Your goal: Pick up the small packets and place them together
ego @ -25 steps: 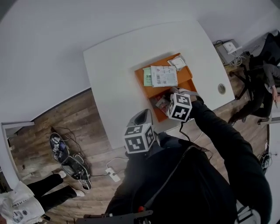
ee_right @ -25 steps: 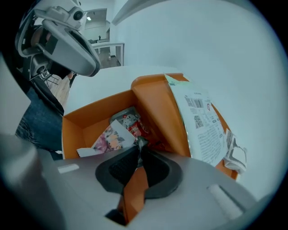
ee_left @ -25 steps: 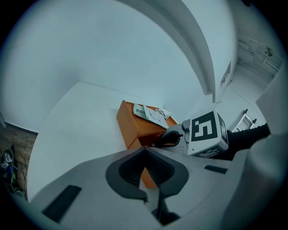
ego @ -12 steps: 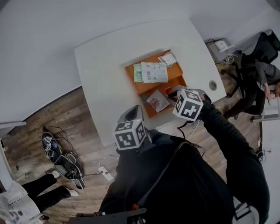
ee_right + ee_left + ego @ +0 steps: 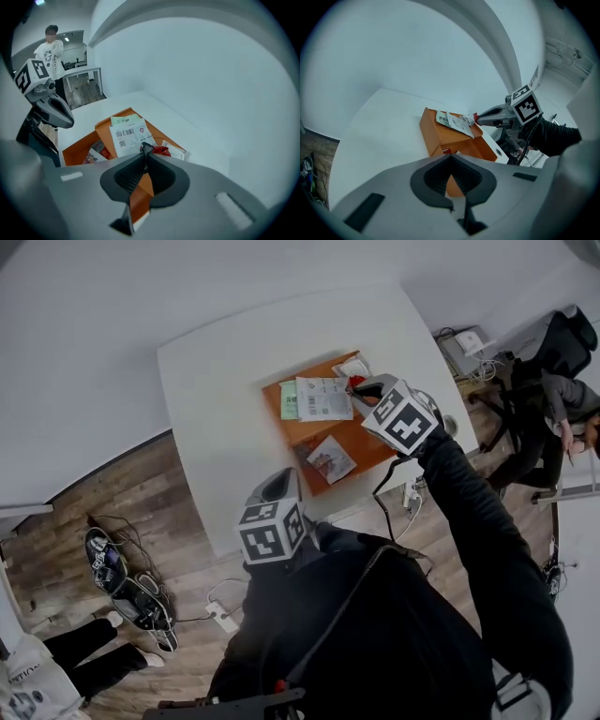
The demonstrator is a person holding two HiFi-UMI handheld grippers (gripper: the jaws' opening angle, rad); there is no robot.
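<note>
An orange tray (image 5: 367,439) on the white table (image 5: 216,390) holds a white barcode packet (image 5: 323,397), a green packet (image 5: 289,401), a colourful packet (image 5: 330,458) and a white packet (image 5: 356,367). My right gripper (image 5: 354,385) hangs above the tray's far end, shut on a small red packet (image 5: 161,151); its jaws have just closed further on it. In the right gripper view the barcode packet (image 5: 126,136) lies just beyond the right gripper (image 5: 145,150). My left gripper (image 5: 284,481) stays at the table's near edge, shut with nothing in it (image 5: 451,161).
A seated person and a chair (image 5: 562,381) are to the right of the table. On the wood floor to the left lie shoes (image 5: 122,577), a power strip (image 5: 217,613) and another person's legs (image 5: 84,671). White table surface surrounds the tray.
My right gripper has risen from the tray's near part and moved toward its far end with the red packet. The colourful packet is now uncovered. The left gripper has kept still.
</note>
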